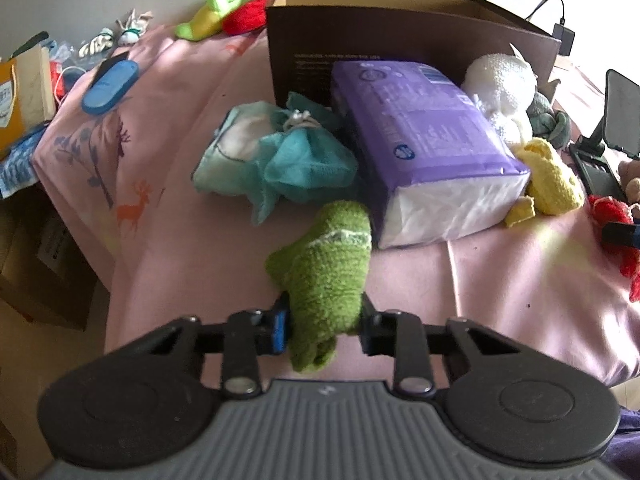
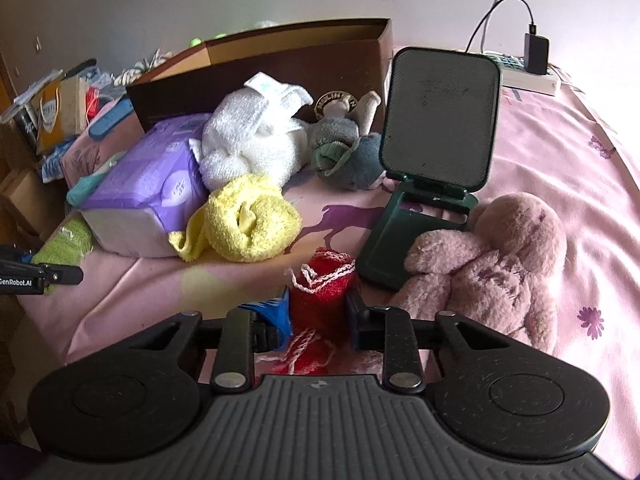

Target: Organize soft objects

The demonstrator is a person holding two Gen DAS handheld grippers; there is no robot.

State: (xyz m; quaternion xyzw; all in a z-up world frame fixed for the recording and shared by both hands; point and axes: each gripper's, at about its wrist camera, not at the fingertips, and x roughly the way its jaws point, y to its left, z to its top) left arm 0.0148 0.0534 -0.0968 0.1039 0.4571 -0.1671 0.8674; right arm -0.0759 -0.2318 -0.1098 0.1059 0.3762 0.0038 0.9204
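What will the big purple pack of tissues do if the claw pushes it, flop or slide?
The purple tissue pack would probably slide in one piece, since it keeps a boxy shape. Its plastic wrap looks shiny, so it may be a bit slippery. It lies flat on the pink bedsheet, so tipping seems unlikely.

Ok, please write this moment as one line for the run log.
left gripper: shut on green knit piece | right gripper: shut on red knit piece | box: open, behind the pile | bed
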